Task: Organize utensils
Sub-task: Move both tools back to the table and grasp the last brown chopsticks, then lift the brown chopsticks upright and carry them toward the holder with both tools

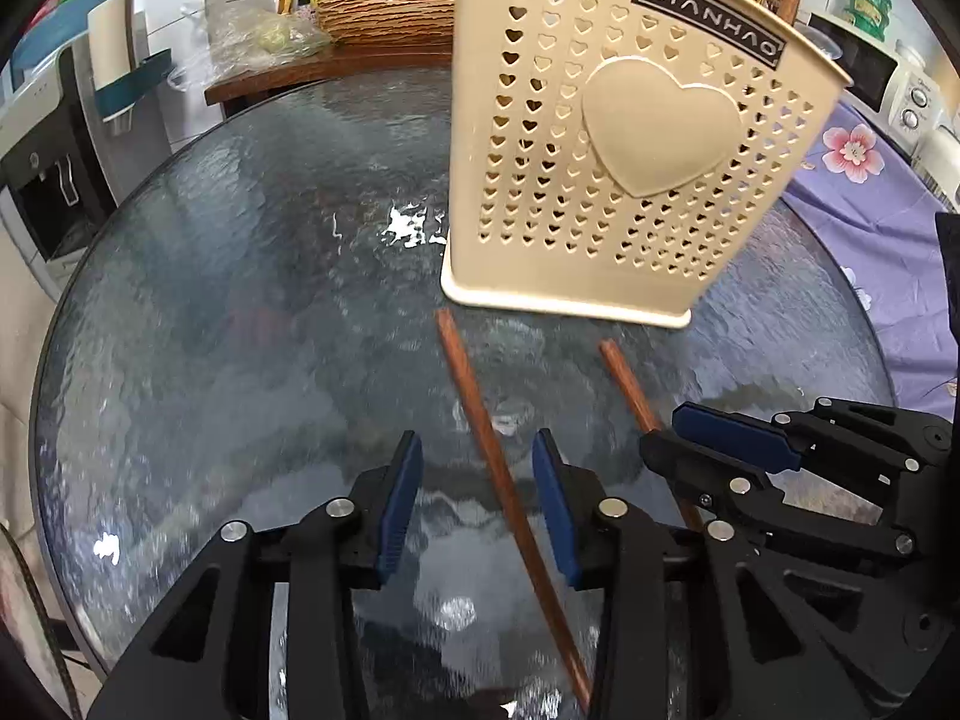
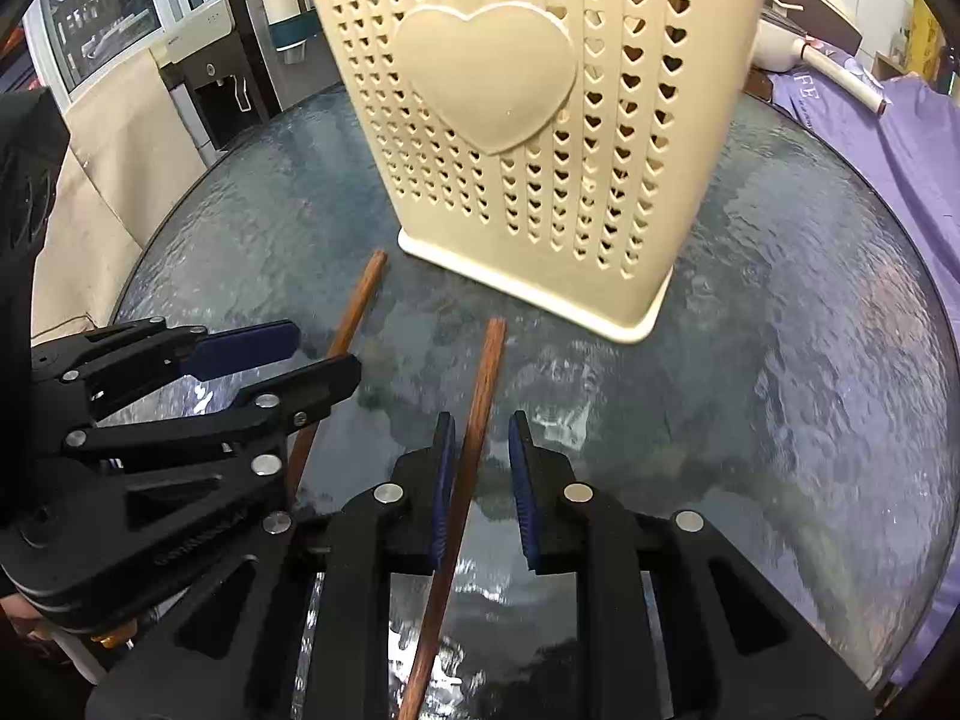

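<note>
Two brown wooden chopsticks lie on the round glass table in front of a cream utensil holder (image 1: 624, 138) with heart-shaped holes, which also shows in the right wrist view (image 2: 528, 120). My left gripper (image 1: 477, 450) is open, its fingers either side of one chopstick (image 1: 498, 468). My right gripper (image 2: 480, 438) is open around the other chopstick (image 2: 474, 438); its left pad lies close to the stick. Each gripper shows in the other's view: the right gripper (image 1: 708, 438) and the left gripper (image 2: 294, 354). The second chopstick (image 1: 624, 384) runs under the right gripper.
The glass table (image 1: 240, 300) is round with a dark rim. Behind it stand a wooden shelf with a woven basket (image 1: 384, 12), a water dispenser (image 1: 54, 168) at the left, and a purple floral cloth (image 1: 870, 192) with a microwave at the right.
</note>
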